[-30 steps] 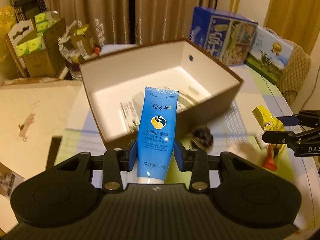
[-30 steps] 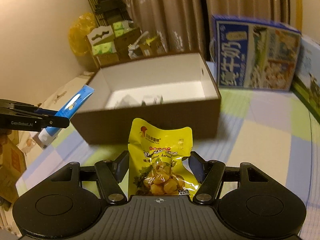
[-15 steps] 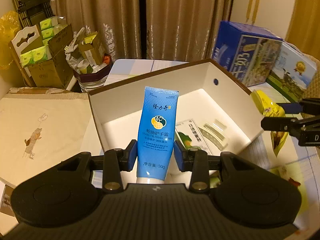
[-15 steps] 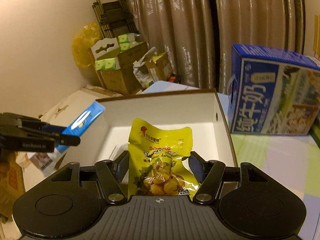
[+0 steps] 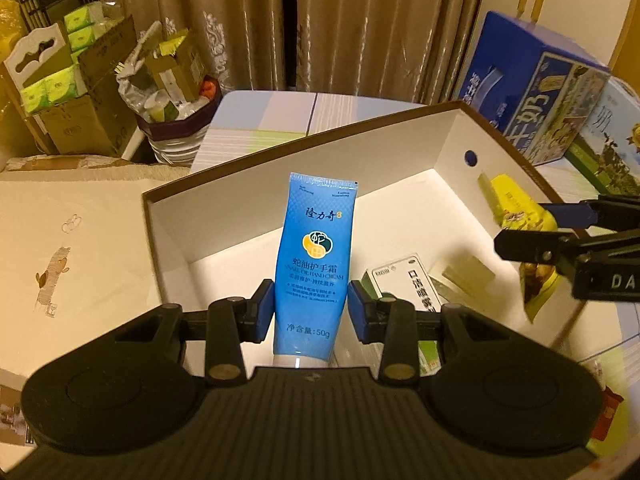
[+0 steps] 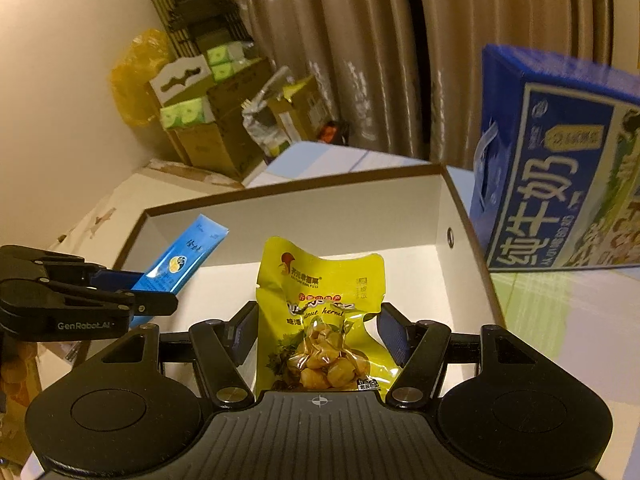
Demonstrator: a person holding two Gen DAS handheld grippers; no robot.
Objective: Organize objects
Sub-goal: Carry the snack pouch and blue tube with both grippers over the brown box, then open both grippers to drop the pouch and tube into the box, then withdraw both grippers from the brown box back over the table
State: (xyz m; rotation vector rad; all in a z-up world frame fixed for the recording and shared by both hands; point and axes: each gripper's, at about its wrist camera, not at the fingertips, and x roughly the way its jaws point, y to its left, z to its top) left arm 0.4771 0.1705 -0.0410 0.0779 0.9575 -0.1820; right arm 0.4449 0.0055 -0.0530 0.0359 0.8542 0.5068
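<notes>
My left gripper [image 5: 311, 305] is shut on a blue hand cream tube [image 5: 314, 256], held upright over the brown box [image 5: 256, 168] with white inside. My right gripper [image 6: 318, 330] is shut on a yellow chestnut snack pouch [image 6: 320, 312], also above the box's open top. The left wrist view shows the right gripper [image 5: 520, 232] at the right edge with the pouch [image 5: 516, 208] over the box's right side. The right wrist view shows the left gripper [image 6: 136, 292] at the left with the tube [image 6: 182, 260].
A small white medicine carton [image 5: 404, 280] and pale flat packets [image 5: 468, 276] lie on the box floor. Blue milk cartons [image 6: 560, 168] stand behind the box at the right. Cardboard boxes [image 5: 68, 80] and a full bin [image 5: 176, 120] crowd the far left.
Both grippers have moved forward from the table's near side until they hang over the open box, each still holding its item. The box now fills the lower view.
</notes>
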